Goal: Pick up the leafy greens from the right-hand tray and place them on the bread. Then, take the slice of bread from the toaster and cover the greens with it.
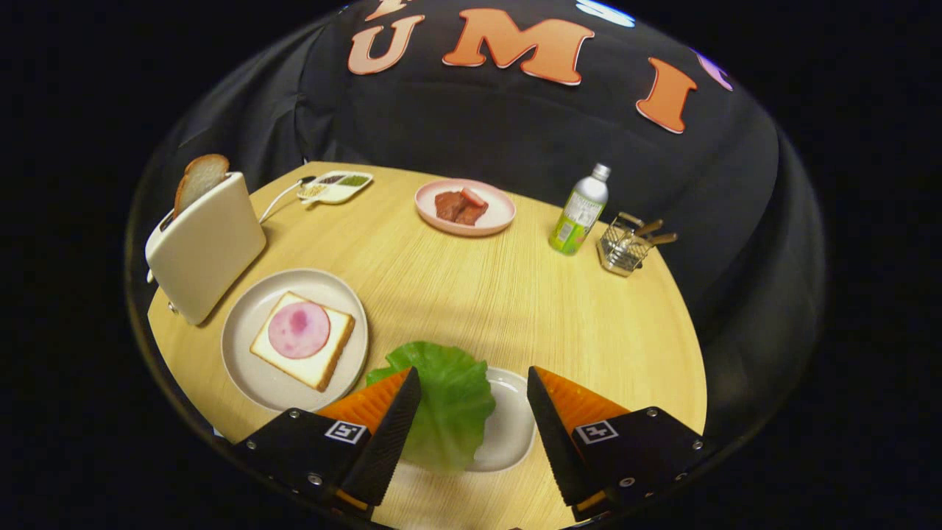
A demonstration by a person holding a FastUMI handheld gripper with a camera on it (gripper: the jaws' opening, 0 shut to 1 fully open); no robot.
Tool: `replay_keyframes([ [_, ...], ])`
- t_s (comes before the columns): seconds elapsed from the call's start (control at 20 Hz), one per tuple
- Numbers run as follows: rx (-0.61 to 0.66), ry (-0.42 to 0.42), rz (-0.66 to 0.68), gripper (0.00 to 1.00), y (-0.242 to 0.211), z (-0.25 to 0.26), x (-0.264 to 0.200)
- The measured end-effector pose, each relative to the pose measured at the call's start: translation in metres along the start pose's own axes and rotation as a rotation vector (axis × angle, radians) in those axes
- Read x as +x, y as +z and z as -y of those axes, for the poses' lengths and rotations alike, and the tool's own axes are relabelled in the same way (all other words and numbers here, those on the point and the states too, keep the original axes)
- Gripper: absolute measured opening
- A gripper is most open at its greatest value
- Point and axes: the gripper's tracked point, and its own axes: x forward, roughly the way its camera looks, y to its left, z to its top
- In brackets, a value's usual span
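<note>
- While the claw (475, 401) hangs over the near edge of the worktop (471, 294), its two fingers stand wide apart and grip nothing.
- Between the fingers lies the leafy greens (445, 401), a single ruffled leaf resting on a small white tray (511, 427); the leaf sits closer to the left finger and spills over the tray's left side.
- Just left of the tray sits a round pale plate (250, 361) holding a slice of bread (313, 368) topped with a round pink slice of ham (299, 330).
- Beyond that plate stands a cream toaster (210, 246) with a second slice of bread (200, 177) poking up from its slot.
- Farther back are a divided condiment dish (335, 188), a pink plate (497, 217) of reddish meat (460, 206), a bottle (580, 211) and a wire basket (625, 246).
</note>
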Motion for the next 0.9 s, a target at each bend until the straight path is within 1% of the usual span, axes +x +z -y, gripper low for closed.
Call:
replay_keyframes([
  [0.35, -0.061, 0.120, -0.163, 0.83, -0.036, -0.013, 0.027],
  [0.6, -0.131, 0.148, -0.222, 0.83, -0.049, -0.017, 0.045],
  [0.65, -0.121, 0.171, -0.219, 0.83, -0.045, -0.019, 0.043],
  [0.7, -0.115, 0.171, -0.223, 0.81, -0.044, -0.019, 0.048],
  [0.85, -0.091, 0.217, -0.241, 0.72, -0.049, -0.025, 0.046],
  [0.9, -0.089, 0.231, -0.242, 0.65, -0.049, -0.027, 0.046],
])
